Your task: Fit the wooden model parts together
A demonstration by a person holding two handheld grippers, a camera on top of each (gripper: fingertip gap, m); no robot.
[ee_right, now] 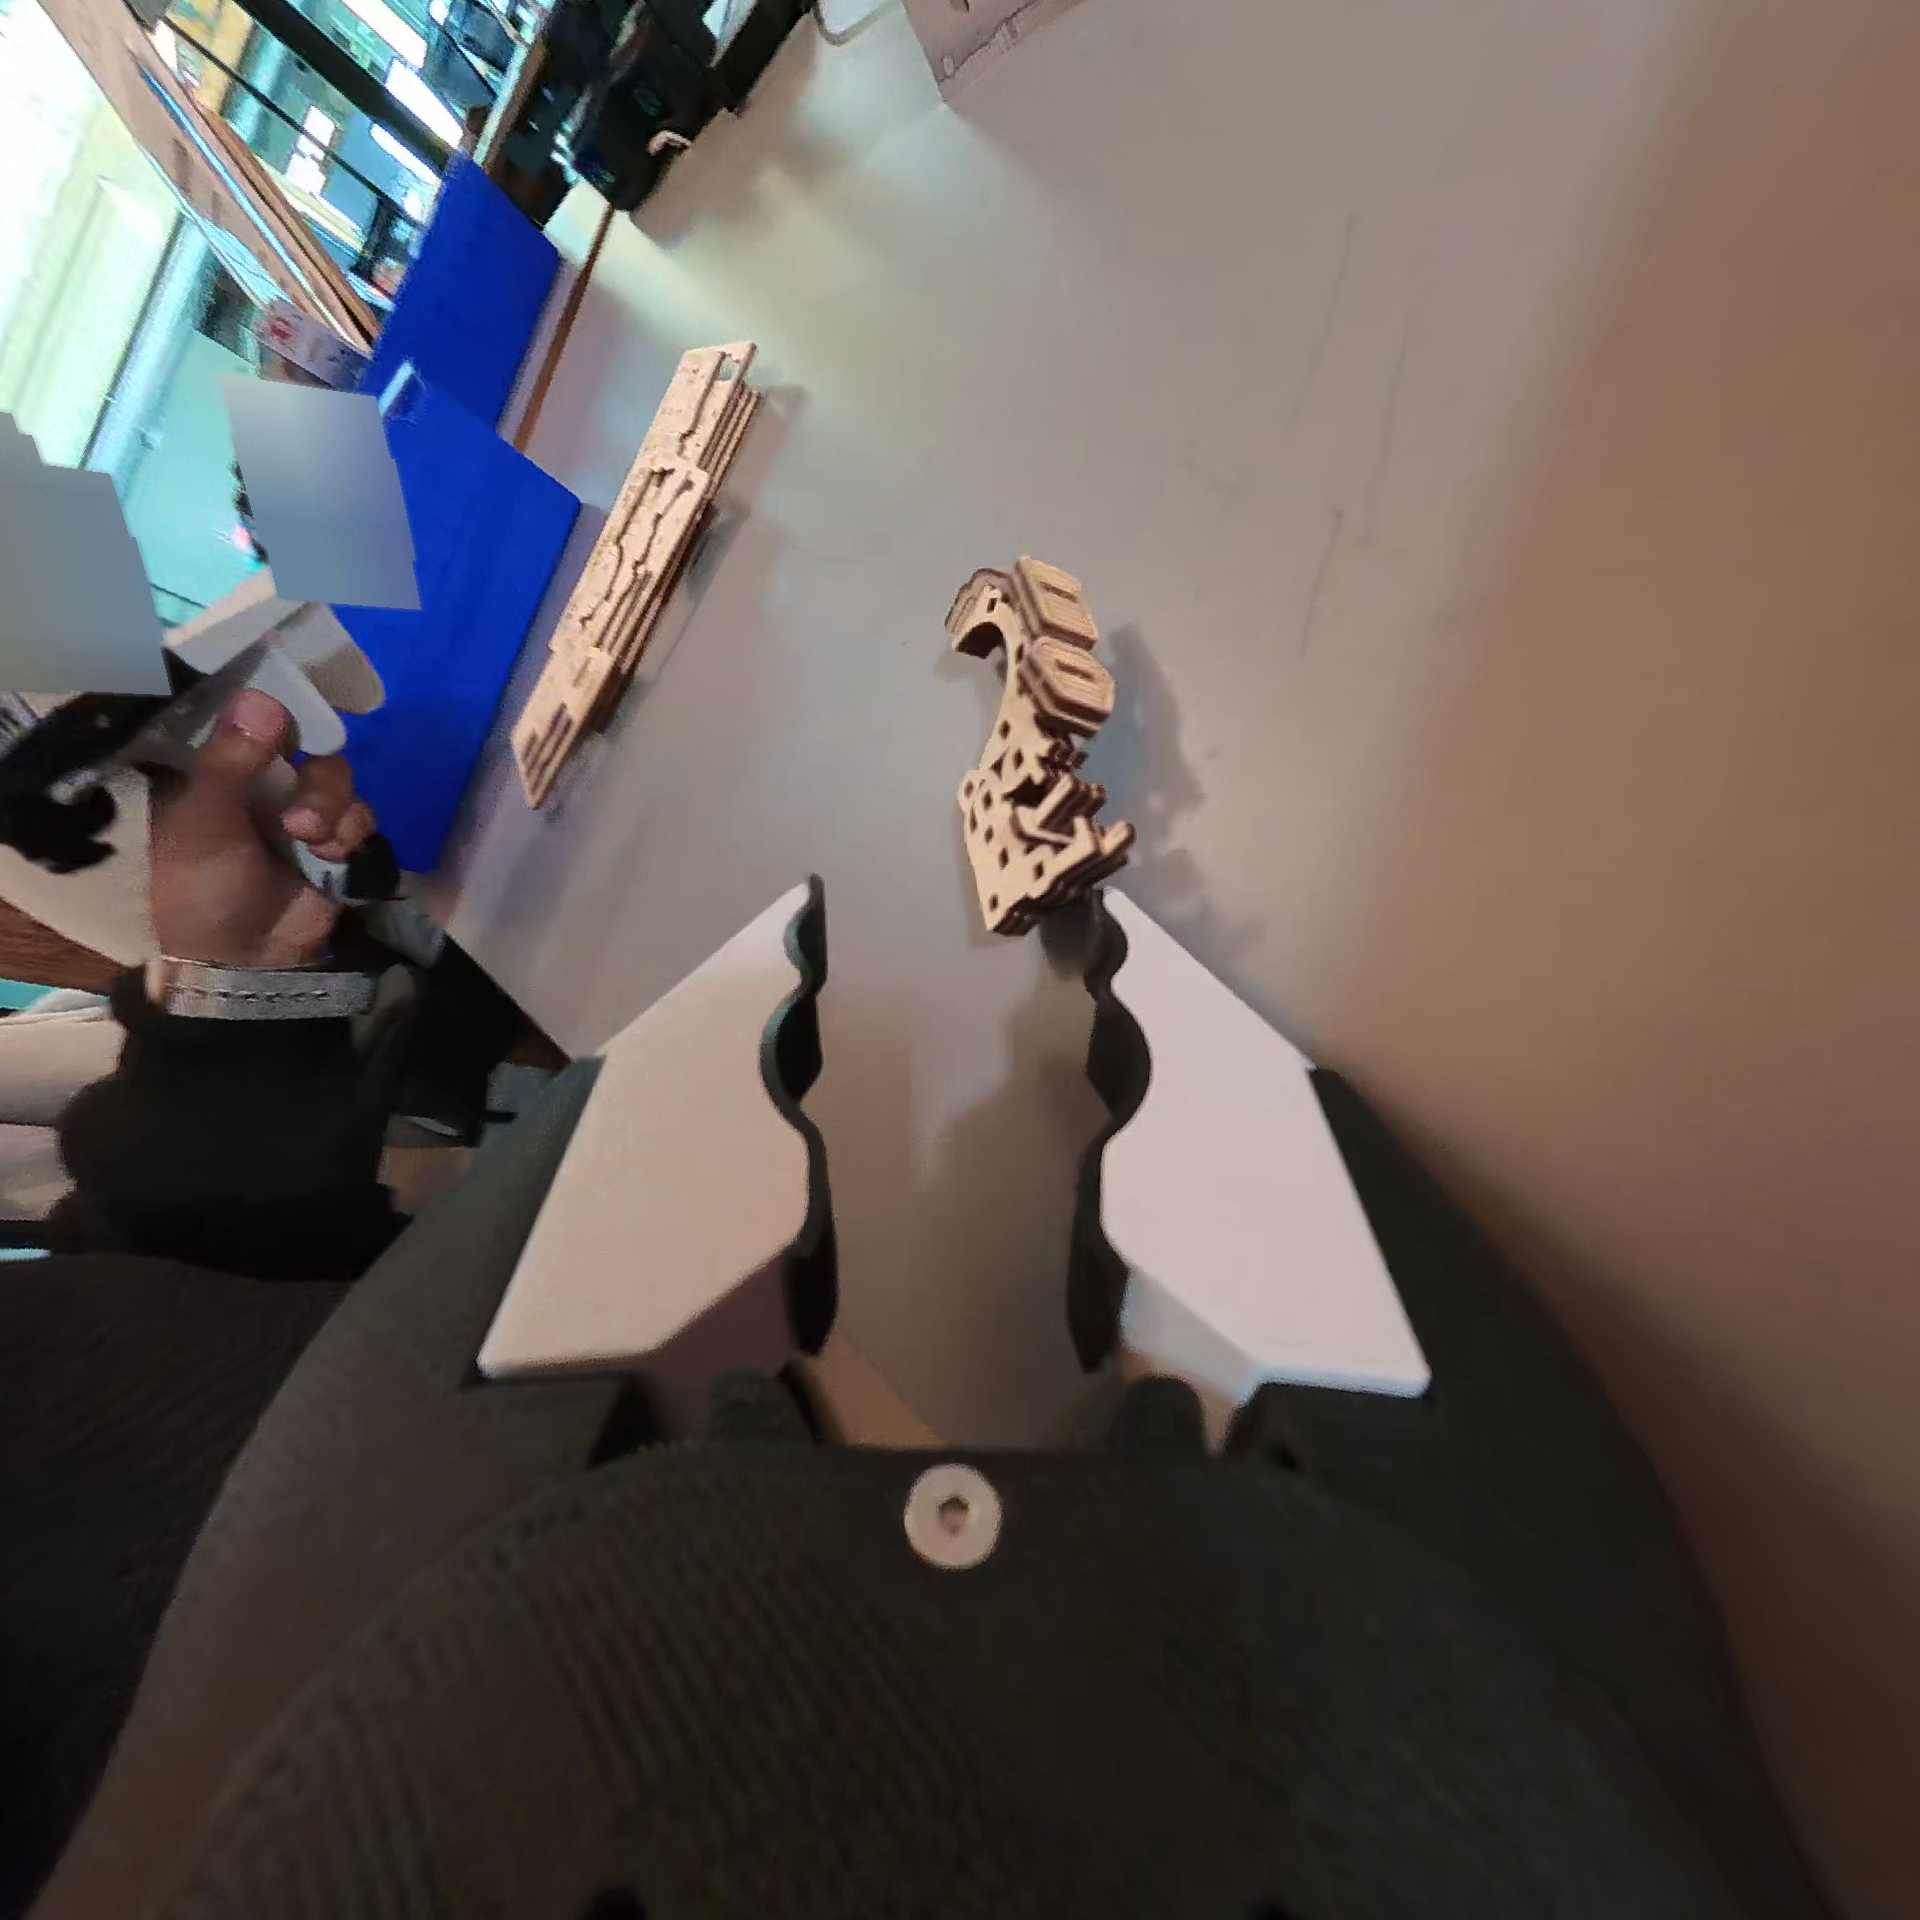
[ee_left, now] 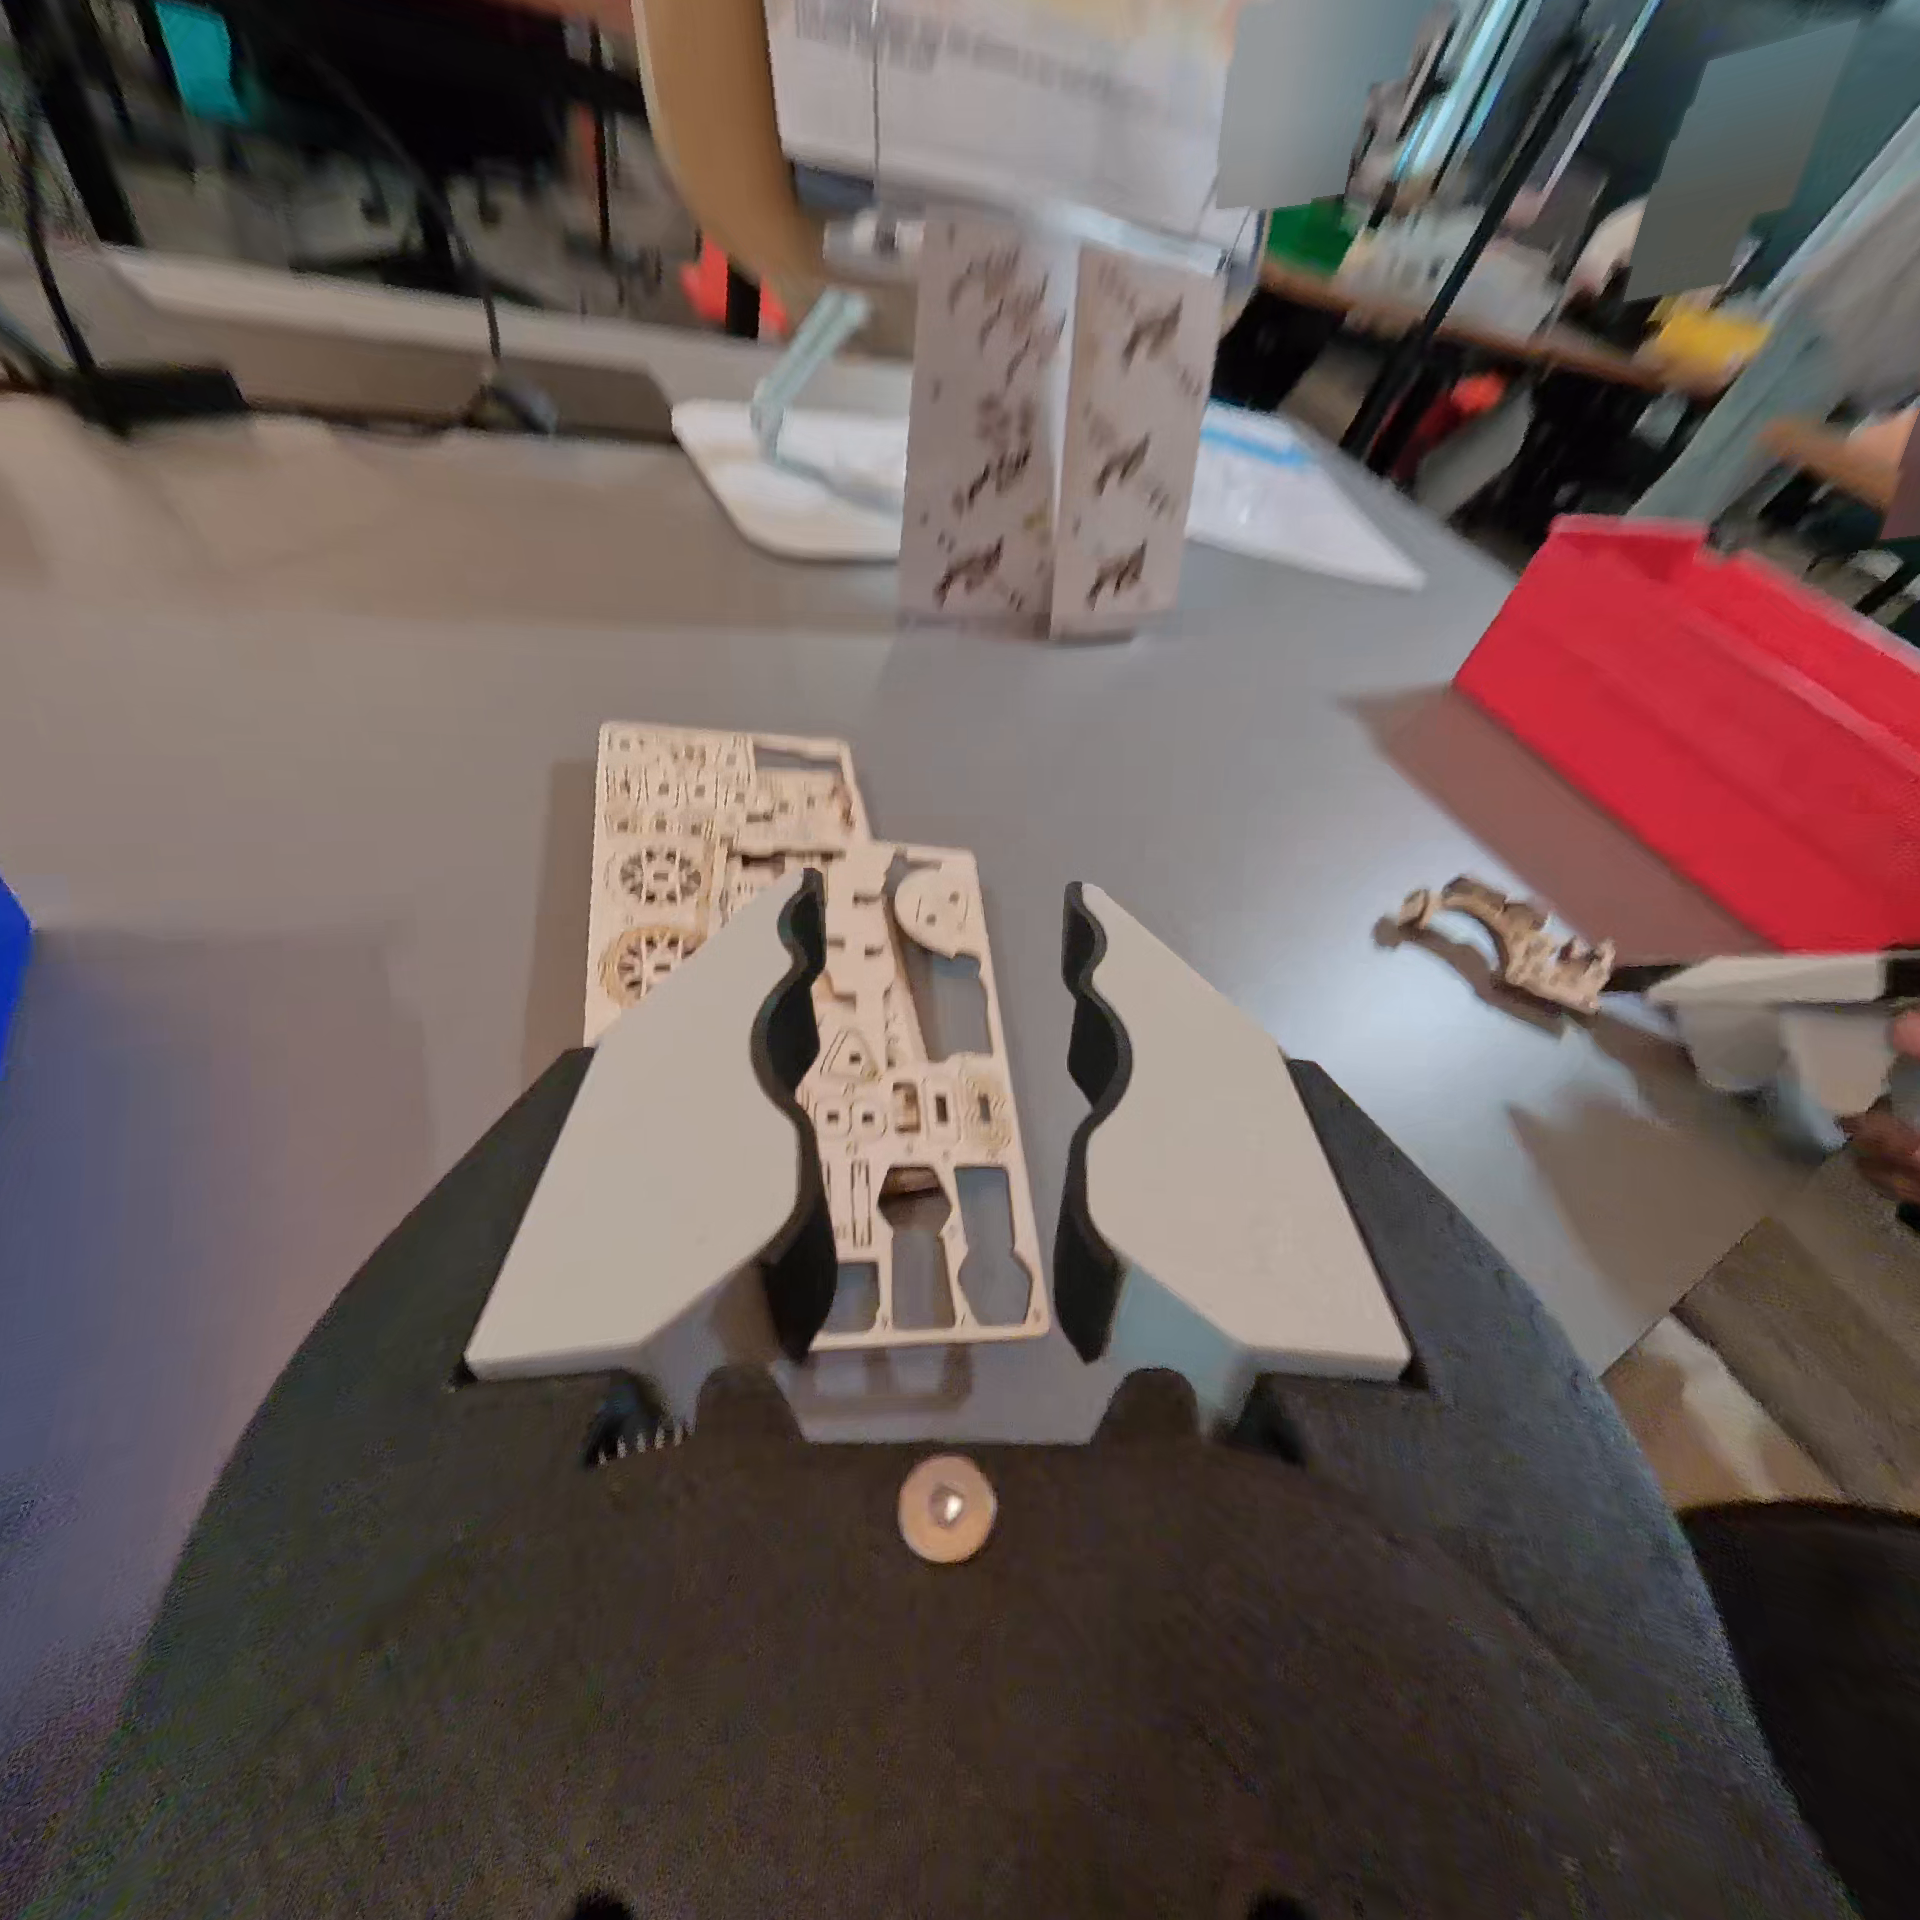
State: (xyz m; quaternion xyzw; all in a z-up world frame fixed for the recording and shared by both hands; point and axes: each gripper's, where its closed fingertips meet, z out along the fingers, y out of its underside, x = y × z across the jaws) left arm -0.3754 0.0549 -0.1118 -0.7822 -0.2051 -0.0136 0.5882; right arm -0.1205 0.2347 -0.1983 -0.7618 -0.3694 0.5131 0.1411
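Two laser-cut wooden sheets (ee_left: 727, 821) with model parts lie overlapped on the grey table; they also show edge-on in the right wrist view (ee_right: 634, 582). My left gripper (ee_left: 940, 894) is open and empty, hovering just above the nearer sheet (ee_left: 925, 1143). A partly built wooden model piece (ee_right: 1044, 748) lies on the table just ahead of my right gripper (ee_right: 956, 899), which is open and empty, its right fingertip close beside the piece's near end. The same piece (ee_left: 1501, 951) shows at the right of the left wrist view, with the right gripper (ee_left: 1766, 997) next to it.
A red bin (ee_left: 1704, 727) stands at the right. A patterned white box (ee_left: 1049, 436) stands behind the sheets. A blue bin (ee_right: 457, 509) sits at the table's left side. A person's hand (ee_right: 239, 831) holds the left gripper's handle.
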